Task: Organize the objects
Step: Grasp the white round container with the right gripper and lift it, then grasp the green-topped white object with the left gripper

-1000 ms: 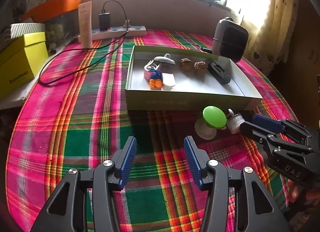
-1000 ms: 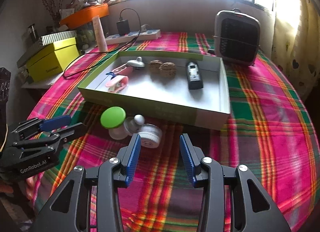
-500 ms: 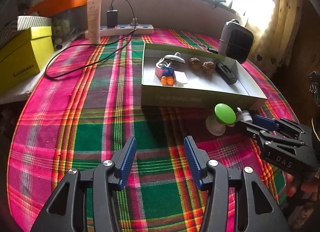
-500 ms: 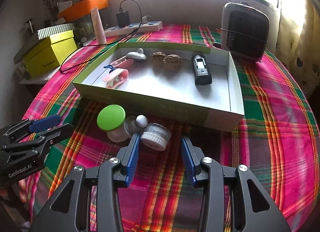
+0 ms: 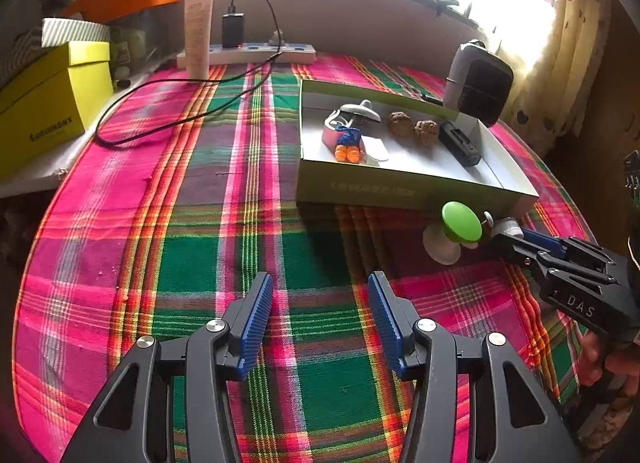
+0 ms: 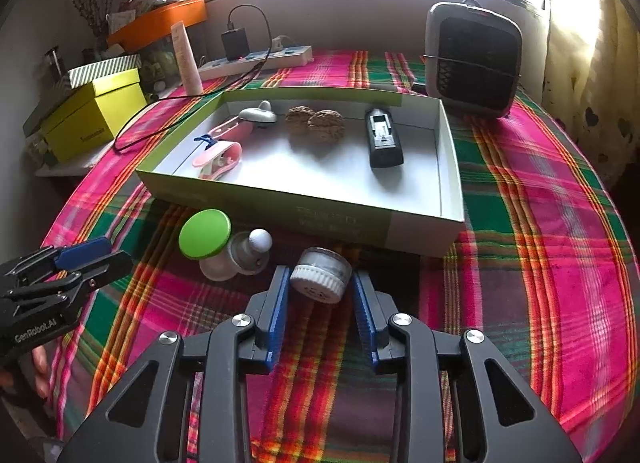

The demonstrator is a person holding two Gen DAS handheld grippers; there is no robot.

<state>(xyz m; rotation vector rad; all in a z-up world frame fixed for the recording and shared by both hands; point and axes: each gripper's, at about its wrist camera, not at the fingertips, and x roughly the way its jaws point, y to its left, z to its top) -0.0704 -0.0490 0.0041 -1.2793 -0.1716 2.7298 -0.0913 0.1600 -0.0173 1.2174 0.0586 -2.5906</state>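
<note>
Small white jar (image 6: 321, 274) lying tipped on the plaid counter (image 6: 540, 223), just in front of the open box (image 6: 450, 167), near wall almost touching. Sits between the right gripper (image 6: 320, 295) fingers (image 6: 278, 303), which are closing on it; left pad looks in contact with the ribbed lid, right pad just beside the wall, not clearly pressing yet. Not lifted.

Handling guess: light, rigid plastic, likely near empty. Clear upper wall probably slick; ribbed white lid the better bite. Round body, so prone to rolling or squirting out if pinched off-centre. Best to clamp across the ribbed band, pads square to the diameter.

Orientation: short squat cylinder, axis tilted, lid face toward camera and down, clear end up and away toward the box. No real long axis; width and height look similar.

Neighbours: green-capped bottle (image 6: 205, 234) and a roll-on type bottle (image 6: 252, 253) just left of the jar, close but apart. Watch the left finger clipping them.

Left gripper (image 5: 320, 303) parked over bare cloth, fingers spread, nothing between.

Box already holding pink tool, two walnuts, black device; free floor toward near right corner.
</note>
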